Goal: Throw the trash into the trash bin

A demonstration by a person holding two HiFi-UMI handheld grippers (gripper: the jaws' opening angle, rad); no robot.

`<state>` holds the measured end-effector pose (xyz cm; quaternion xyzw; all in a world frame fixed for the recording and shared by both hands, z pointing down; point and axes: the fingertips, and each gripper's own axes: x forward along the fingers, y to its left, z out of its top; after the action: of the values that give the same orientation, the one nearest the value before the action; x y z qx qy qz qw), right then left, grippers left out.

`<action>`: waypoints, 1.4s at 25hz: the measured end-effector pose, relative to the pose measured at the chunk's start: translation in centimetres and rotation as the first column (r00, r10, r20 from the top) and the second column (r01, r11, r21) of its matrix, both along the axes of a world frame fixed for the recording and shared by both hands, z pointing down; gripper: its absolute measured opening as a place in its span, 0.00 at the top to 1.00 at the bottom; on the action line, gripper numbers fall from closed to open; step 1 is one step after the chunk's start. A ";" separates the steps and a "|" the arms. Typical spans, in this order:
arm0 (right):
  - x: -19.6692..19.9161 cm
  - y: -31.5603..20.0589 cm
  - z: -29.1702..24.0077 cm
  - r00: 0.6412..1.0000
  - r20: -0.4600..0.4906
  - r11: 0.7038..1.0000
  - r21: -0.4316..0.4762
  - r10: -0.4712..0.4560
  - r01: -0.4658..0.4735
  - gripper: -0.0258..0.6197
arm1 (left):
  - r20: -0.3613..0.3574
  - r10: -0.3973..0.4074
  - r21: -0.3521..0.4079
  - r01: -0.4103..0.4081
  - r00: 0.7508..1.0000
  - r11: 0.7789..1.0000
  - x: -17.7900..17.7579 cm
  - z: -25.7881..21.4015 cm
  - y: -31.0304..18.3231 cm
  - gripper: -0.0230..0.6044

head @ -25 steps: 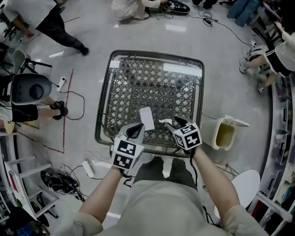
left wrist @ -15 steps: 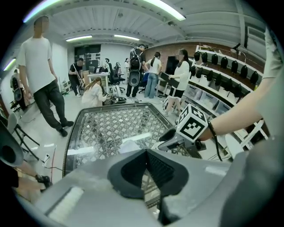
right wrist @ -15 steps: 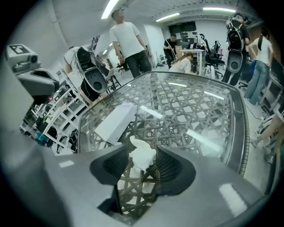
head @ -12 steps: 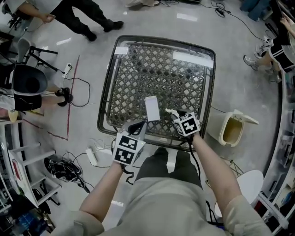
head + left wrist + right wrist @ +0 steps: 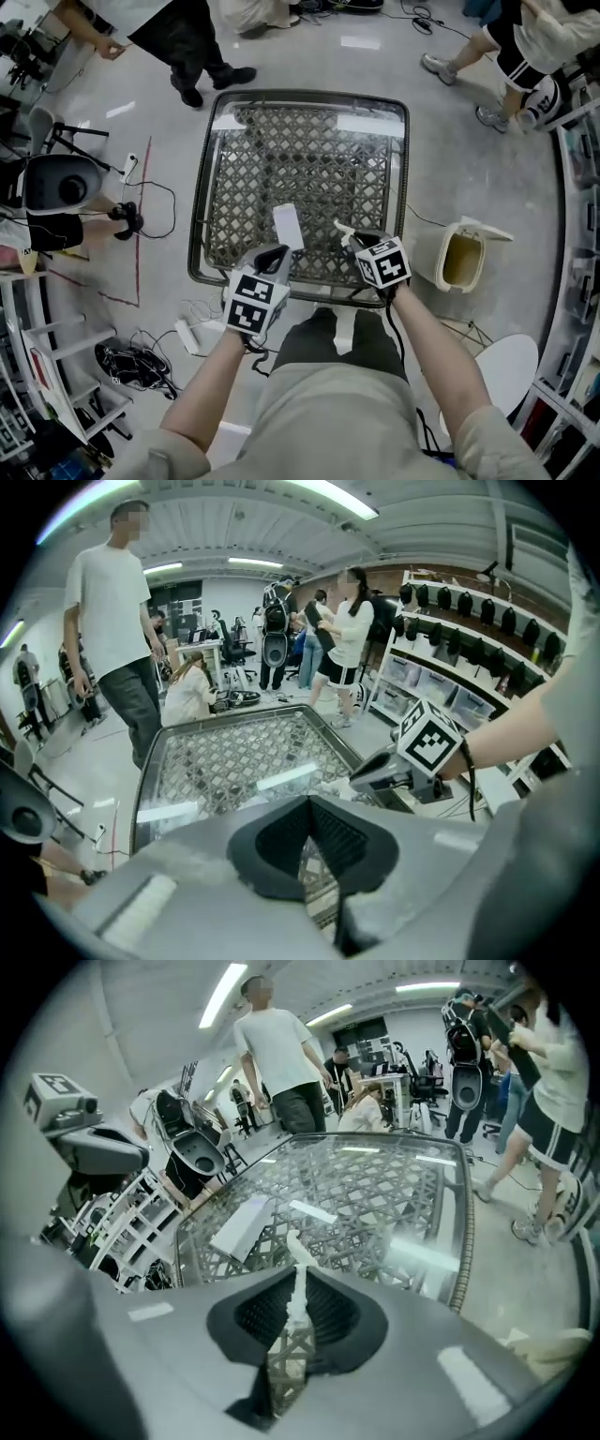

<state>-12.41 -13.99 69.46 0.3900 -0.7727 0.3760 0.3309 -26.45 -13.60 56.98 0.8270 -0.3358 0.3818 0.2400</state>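
Note:
A crumpled white paper scrap lies at the near right of the glass-topped lattice table. My right gripper has just been closing and now pinches it: the scrap stands up between the jaws of the right gripper. A flat white packet lies on the glass just ahead of my left gripper. That left gripper hovers over the table's near edge, jaws together and empty. The beige trash bin, lid open, stands on the floor right of the table.
People stand at the table's far side and far right. On the floor at the left are a chair, cables and a power strip. Shelving runs along the right, and a white round stool is near right.
The right gripper has sunk to the glass and its jaws have closed on the white scrap. The left gripper has dipped a little. People around the table have shifted.

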 end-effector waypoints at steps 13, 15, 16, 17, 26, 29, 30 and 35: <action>19.3 6.2 -5.6 0.926 0.017 0.918 0.121 0.378 -0.377 0.91 | -0.057 0.341 0.076 -0.336 0.938 0.939 20.6 -2.2 0.2 0.96; 23.0 8.1 -5.0 0.895 0.007 0.888 0.118 0.446 -0.444 0.91 | -0.062 0.399 0.064 -0.395 0.915 0.916 24.2 -1.4 1.4 0.96; 24.8 9.1 -4.6 0.877 0.004 0.871 0.114 0.481 -0.478 0.91 | -0.063 0.427 0.055 -0.425 0.902 0.904 26.0 -0.9 2.1 0.96; 26.7 10.1 -4.2 0.858 0.001 0.853 0.109 0.514 -0.511 0.91 | -0.064 0.454 0.046 -0.452 0.888 0.891 27.8 -0.3 2.8 0.96; 40.1 16.8 2.3 0.736 -0.043 0.737 0.039 0.675 -0.674 0.91 | -0.078 0.578 -0.052 -0.583 0.812 0.811 42.2 6.1 7.8 0.96; 42.7 17.8 5.6 0.721 -0.061 0.723 0.008 0.690 -0.691 0.91 | -0.073 0.586 -0.108 -0.591 0.807 0.800 45.2 9.7 8.9 0.96; 43.5 18.0 6.8 0.718 -0.068 0.719 -0.001 0.693 -0.695 0.91 | -0.068 0.589 -0.124 -0.593 0.805 0.796 46.1 11.0 9.2 0.96; 45.3 19.7 13.0 0.696 -0.090 0.693 -0.066 0.713 -0.718 0.91 | -0.029 0.601 -0.212 -0.592 0.799 0.777 48.0 16.9 11.1 0.96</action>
<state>32.92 5.71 82.45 0.6540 -0.5314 0.5004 0.1987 21.52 -2.48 73.84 0.8527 -0.0192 0.4877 0.1861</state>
